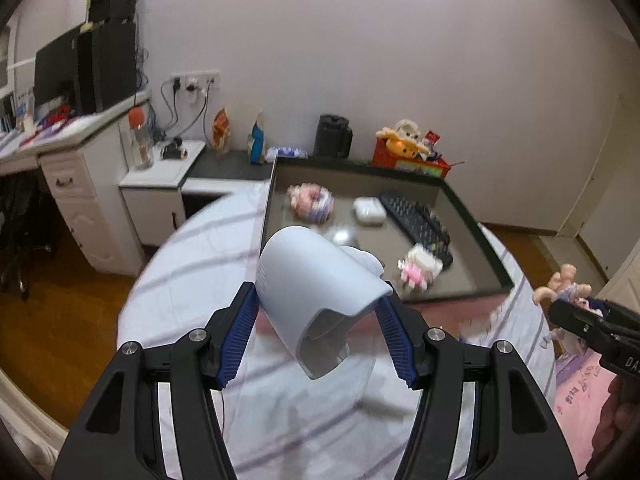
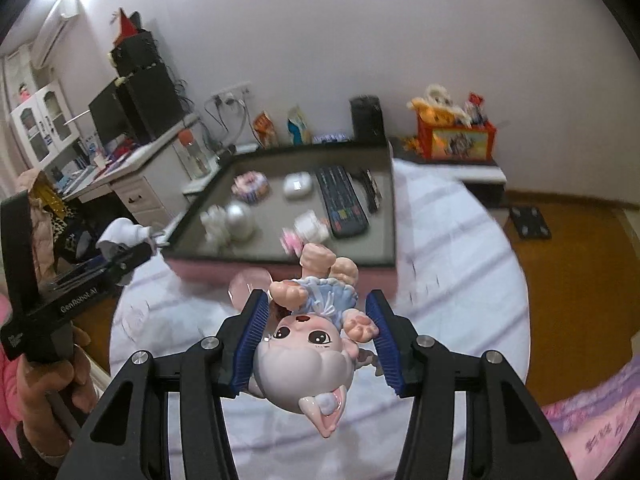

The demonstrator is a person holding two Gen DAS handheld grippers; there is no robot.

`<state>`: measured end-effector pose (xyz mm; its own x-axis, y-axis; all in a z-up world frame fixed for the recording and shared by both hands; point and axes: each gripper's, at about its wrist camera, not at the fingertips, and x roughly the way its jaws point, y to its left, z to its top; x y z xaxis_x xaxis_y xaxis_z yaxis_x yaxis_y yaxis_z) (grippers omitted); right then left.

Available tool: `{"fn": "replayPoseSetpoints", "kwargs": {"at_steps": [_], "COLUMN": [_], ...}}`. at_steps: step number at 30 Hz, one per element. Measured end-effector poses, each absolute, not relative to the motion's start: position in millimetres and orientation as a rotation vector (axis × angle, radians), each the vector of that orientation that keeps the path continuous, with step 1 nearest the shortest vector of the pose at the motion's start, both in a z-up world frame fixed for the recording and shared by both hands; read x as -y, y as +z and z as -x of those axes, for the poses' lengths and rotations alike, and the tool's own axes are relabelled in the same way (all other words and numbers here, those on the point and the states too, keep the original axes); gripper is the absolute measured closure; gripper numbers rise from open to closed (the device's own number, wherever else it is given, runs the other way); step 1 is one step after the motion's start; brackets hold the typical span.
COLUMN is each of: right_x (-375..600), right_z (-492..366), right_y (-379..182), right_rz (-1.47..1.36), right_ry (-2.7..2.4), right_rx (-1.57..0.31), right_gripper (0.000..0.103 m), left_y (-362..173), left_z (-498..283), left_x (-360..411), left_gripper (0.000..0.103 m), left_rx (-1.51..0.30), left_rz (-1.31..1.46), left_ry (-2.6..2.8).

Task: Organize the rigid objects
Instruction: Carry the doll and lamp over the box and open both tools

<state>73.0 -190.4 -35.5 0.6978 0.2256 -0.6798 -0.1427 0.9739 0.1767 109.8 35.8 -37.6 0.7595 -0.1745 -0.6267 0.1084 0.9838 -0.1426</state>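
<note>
My left gripper (image 1: 320,316) is shut on a pale blue rounded plastic device (image 1: 316,300), held in the air over the striped bedsheet. My right gripper (image 2: 316,328) is shut on a pink doll figure (image 2: 308,344) in a blue dress, hanging head-down toward the camera. Ahead of both lies a dark-rimmed tray (image 1: 460,204) (image 2: 390,200). On it are a black keyboard (image 2: 340,200) (image 1: 416,220), a white earbud case (image 2: 297,185) (image 1: 369,210), a pink round toy (image 2: 251,186) (image 1: 312,202) and a small pink-white toy (image 1: 420,270). The right gripper also shows at the left view's right edge.
A bed with a white striped sheet (image 1: 192,280) lies under both grippers. Behind the tray stand a black jug (image 1: 333,136), snack bags (image 1: 222,130) and a red box of plush toys (image 2: 456,136). A white desk with a monitor (image 1: 56,68) is on the left; wooden floor lies beyond.
</note>
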Motion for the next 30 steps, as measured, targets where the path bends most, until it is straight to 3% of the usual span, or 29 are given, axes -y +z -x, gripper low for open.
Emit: {"fn": "replayPoseSetpoints", "kwargs": {"at_steps": [11,19,30], "right_x": [166.5,151.7,152.2], "right_z": [-176.8,-237.9,-277.2], "right_y": [-13.0,-41.6,-89.5], "right_rz": [-0.066,-0.052,-0.05], "right_ry": [0.26,0.283,0.254], "right_rx": [-0.759,-0.833,-0.952], "right_gripper": [0.051,0.051,0.05], "left_y": [-22.8,-48.4,-78.4], "left_z": [-211.0,-274.1,-299.1], "left_x": [-8.0,4.5,11.7], "left_gripper": [0.042,0.042,0.038], "left_rx": [-0.722,-0.778,-0.851], "left_rz": [0.065,0.027,-0.007], "left_ry": [-0.192,-0.18,-0.153]}}
